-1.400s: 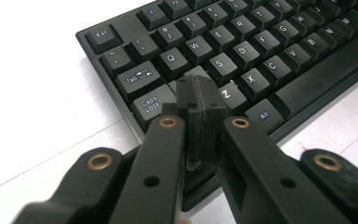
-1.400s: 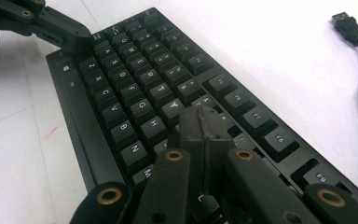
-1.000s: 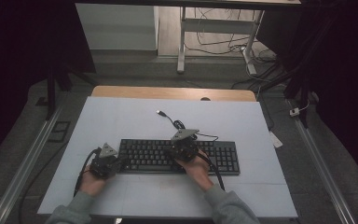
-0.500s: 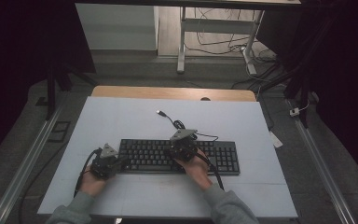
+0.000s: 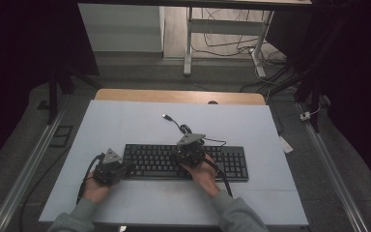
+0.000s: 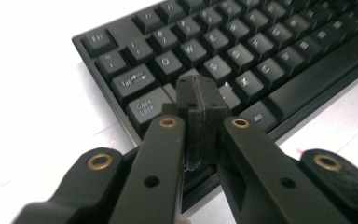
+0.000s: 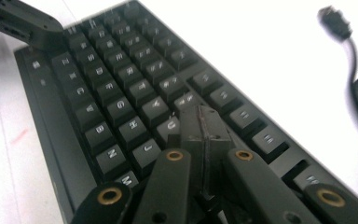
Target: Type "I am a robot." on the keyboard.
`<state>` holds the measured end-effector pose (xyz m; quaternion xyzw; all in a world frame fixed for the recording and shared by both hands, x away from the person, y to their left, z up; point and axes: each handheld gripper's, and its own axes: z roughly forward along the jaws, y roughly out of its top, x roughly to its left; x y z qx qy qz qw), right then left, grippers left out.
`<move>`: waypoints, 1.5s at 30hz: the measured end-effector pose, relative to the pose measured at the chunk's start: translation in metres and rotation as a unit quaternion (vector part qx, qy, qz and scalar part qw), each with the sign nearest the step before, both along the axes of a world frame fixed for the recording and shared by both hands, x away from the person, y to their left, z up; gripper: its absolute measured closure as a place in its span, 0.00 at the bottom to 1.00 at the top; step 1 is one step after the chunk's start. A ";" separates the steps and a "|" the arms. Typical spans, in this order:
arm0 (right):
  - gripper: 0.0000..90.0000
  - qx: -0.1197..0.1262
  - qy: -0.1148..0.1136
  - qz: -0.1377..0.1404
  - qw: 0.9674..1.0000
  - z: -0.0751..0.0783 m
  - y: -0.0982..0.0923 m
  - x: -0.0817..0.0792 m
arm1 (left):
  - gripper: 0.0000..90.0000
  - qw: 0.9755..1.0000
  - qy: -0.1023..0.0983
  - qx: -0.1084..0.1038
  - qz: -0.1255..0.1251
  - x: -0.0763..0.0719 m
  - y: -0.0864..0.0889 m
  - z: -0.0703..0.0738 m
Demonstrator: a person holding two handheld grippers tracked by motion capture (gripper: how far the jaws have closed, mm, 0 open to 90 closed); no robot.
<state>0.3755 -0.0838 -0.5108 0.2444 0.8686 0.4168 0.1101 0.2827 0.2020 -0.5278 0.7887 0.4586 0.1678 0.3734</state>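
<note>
You have one black keyboard (image 5: 186, 162) under two grippers: your left gripper (image 6: 198, 93) sits with jaws pressed together on nothing over the keys near Caps Lock, and your right gripper (image 7: 204, 122) is likewise closed and empty above the keys around U and J. The right gripper view adds the cable's USB plug (image 7: 335, 22) well off beyond the keyboard. Whether either tip touches a key is hard to tell.
</note>
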 end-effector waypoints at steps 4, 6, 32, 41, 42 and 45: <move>1.00 0.011 -0.001 -0.003 1.000 0.004 -0.005 0.000 | 0.98 1.000 -0.006 -0.006 0.003 -0.001 0.000 0.002; 0.99 0.011 0.001 -0.002 1.000 0.004 -0.007 -0.001 | 0.97 1.000 -0.007 -0.009 0.003 -0.001 0.001 0.003; 0.58 0.037 0.012 0.002 0.999 0.013 -0.055 -0.010 | 0.47 0.999 -0.011 -0.031 0.028 0.000 0.009 0.005; 0.58 0.036 0.010 0.002 0.999 0.013 -0.055 -0.010 | 0.47 0.999 -0.010 -0.031 0.025 0.000 0.009 0.005; 0.58 0.038 0.010 0.002 0.999 0.014 -0.055 -0.010 | 0.47 0.999 -0.010 -0.031 0.025 0.000 0.009 0.006; 0.58 0.038 0.010 0.002 0.999 0.013 -0.055 -0.010 | 0.47 0.999 -0.010 -0.031 0.025 0.000 0.010 0.006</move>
